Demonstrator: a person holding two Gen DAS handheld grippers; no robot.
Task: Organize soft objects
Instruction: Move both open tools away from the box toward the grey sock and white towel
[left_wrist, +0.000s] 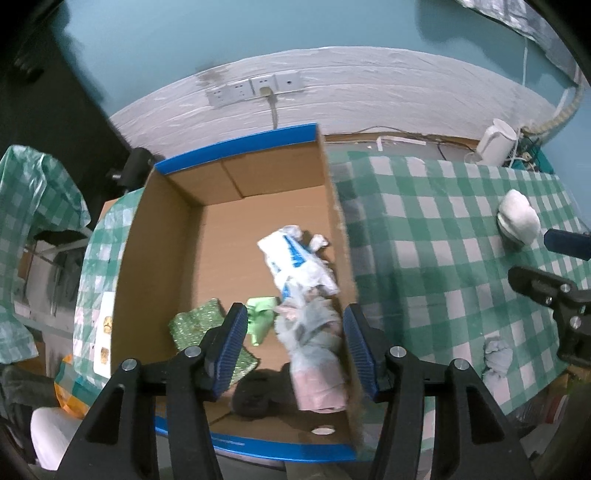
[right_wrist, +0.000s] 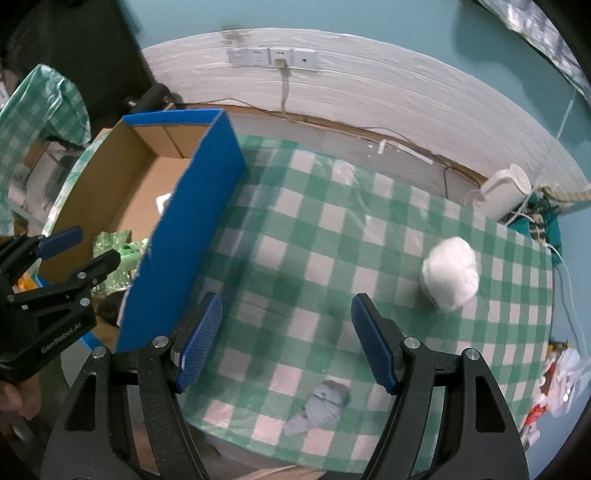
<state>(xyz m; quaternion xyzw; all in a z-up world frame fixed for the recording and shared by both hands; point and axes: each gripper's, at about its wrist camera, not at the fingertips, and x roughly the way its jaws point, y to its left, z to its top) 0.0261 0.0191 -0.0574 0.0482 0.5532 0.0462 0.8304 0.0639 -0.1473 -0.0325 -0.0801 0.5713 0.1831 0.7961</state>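
Observation:
A cardboard box (left_wrist: 162, 236) with a blue rim stands on the left of the checked table. Inside lie a white-and-blue plastic bag (left_wrist: 291, 258), a green sparkly cloth (left_wrist: 195, 321), a light green piece (left_wrist: 260, 314), a dark item (left_wrist: 255, 395) and a grey-pink bundle (left_wrist: 317, 354). My left gripper (left_wrist: 295, 317) hangs open over the box; the bundle lies below between its fingers, and no pad presses on it. On the cloth to the right, a white fluffy ball (right_wrist: 450, 273) and a small grey cloth (right_wrist: 325, 402) lie loose. My right gripper (right_wrist: 288, 301) is open over bare tablecloth, between the box's blue wall (right_wrist: 184, 236) and the ball.
A white kettle (right_wrist: 504, 192) and cables sit at the table's far right corner. Wall sockets (right_wrist: 273, 57) are behind. Plastic bags (right_wrist: 561, 380) lie off the right edge. The table's front edge runs just beneath the grey cloth. A second checked cover (left_wrist: 33, 192) hangs at left.

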